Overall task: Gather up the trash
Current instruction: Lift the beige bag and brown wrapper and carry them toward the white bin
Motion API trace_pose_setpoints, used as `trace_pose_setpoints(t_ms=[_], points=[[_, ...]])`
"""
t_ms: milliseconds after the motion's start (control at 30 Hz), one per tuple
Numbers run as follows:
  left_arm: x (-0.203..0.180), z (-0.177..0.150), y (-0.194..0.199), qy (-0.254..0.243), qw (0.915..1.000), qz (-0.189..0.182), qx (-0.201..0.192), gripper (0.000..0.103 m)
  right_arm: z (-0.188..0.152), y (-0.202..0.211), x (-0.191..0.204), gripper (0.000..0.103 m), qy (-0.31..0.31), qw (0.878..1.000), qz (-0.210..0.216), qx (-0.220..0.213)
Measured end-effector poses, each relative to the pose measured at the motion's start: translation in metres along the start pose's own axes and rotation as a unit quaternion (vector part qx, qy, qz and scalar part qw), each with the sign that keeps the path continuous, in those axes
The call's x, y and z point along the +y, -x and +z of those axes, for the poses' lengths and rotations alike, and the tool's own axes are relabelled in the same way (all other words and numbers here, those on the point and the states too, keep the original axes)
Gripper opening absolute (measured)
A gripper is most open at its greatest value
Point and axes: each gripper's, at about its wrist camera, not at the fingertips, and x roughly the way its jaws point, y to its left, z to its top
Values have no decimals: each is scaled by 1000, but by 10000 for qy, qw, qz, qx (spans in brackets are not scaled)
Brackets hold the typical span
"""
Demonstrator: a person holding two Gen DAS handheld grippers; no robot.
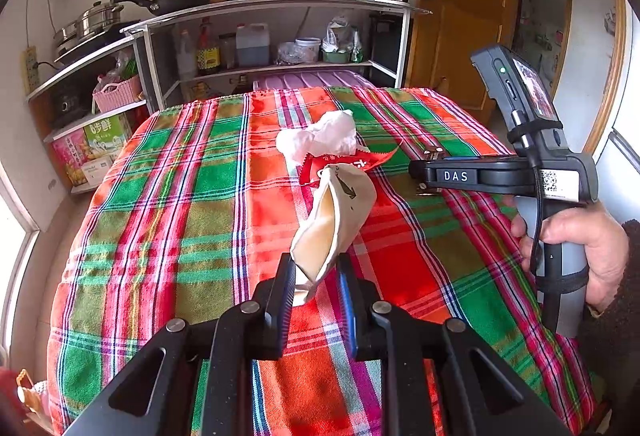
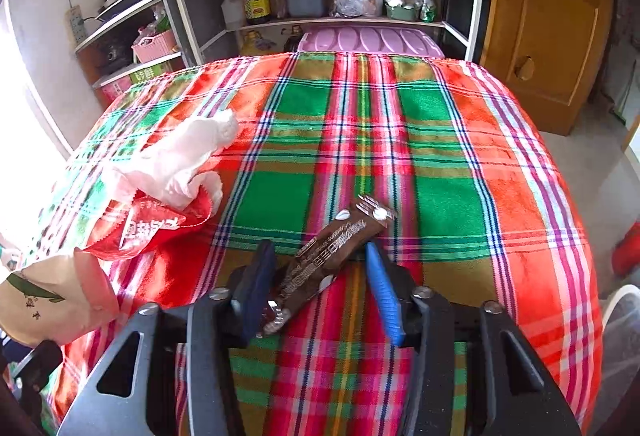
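- The left gripper (image 1: 316, 284) is pinching the lower edge of a cream paper bag (image 1: 336, 216), holding it up off the plaid tablecloth (image 1: 180, 196) with its far end seeming to gape toward the trash.
- The right gripper (image 2: 320, 276) is straddling a brown snack wrapper (image 2: 332, 256) lying on the cloth; the jaws are standing half-wide, the dark pad touching the wrapper's near end, the blue pad apparently just clear, so no firm grip is showing.
- The step in hand looks like picking up the wrapper; the next move is likely calling for the jaws to meet on it, then a lift toward the bag's opening.
- 2 more pieces are waiting near the bag: a crumpled white tissue (image 2: 180, 160) partly overlapping a red packet (image 2: 148, 228).
- The bag's inside is facing away from both cameras, so its contents are not showing.
- In the left view the right gripper's fingertips are too small to read, and the wrapper is barely visible.
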Motion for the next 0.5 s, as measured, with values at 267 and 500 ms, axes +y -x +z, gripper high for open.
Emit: trace_pose_setpoints(t_ms=[267, 500], points=[[-2, 1, -2, 33, 10000, -90, -2, 21, -5, 4, -3, 27, 15, 10000, -10, -33], [-3, 1, -2, 85, 9999, -135, -13, 21, -10, 15, 1, 23, 197, 9997, 29, -118]])
